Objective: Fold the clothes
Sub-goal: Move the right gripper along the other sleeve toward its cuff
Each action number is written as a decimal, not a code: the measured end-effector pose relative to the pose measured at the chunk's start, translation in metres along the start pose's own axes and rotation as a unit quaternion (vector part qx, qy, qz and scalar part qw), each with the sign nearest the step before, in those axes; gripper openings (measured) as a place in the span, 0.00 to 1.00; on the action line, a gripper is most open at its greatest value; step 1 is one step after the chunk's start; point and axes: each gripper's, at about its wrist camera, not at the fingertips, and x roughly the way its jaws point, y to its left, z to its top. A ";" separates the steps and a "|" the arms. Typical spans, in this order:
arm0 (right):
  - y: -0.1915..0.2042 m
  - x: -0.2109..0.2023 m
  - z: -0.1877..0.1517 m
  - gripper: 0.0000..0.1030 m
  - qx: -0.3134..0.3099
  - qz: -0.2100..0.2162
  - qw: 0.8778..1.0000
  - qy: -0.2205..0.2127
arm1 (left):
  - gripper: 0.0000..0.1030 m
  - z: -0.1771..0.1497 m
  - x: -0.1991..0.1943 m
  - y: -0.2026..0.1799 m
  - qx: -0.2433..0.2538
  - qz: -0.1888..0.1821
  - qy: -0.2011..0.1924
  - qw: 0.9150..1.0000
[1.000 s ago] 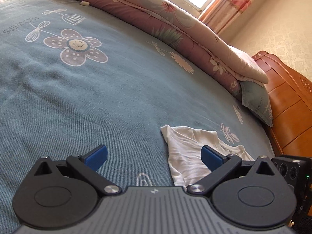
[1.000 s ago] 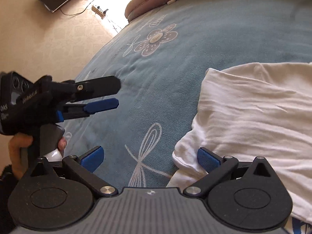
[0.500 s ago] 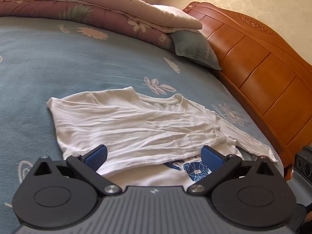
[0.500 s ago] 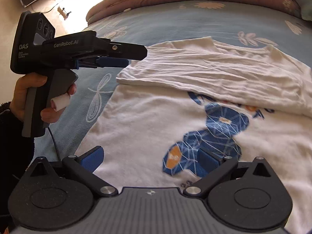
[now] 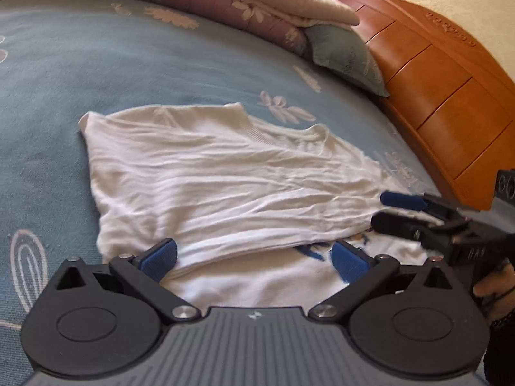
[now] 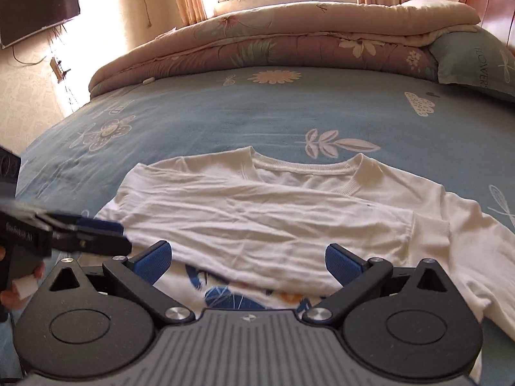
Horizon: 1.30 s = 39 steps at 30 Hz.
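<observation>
Left wrist view: the left gripper (image 5: 254, 257) is seen with its blue pads spread wide, nothing held between them, poised just over the near edge of the white T-shirt (image 5: 225, 180). The garment is laid flat on the blue floral bedsheet (image 5: 145, 64), one side folded across so that a blue printed graphic is partly covered. The right gripper (image 5: 383, 209) is recorded at the shirt's right-hand edge, a hand (image 5: 492, 289) on its grip; from the right wrist view its jaws are likewise wide apart and empty over the shirt's lower hem. A folded quilt (image 6: 273, 38) and a pillow (image 6: 473, 61) are noted at the far side of the bed, beside a wooden headboard (image 5: 434, 74)
</observation>
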 end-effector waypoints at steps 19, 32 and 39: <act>-0.059 -0.066 -0.066 1.00 0.153 0.001 0.988 0.030 | 0.99 -0.010 -0.008 -0.068 0.112 -0.005 0.010 0.994; -0.087 -0.122 -0.087 1.00 0.165 -0.077 0.983 -0.019 | 0.99 -0.048 0.033 -0.084 0.170 0.041 0.071 0.982; -0.216 -0.135 -0.064 1.00 0.262 -0.222 0.935 -0.084 | 0.99 -0.044 0.034 -0.078 0.152 0.025 0.068 0.986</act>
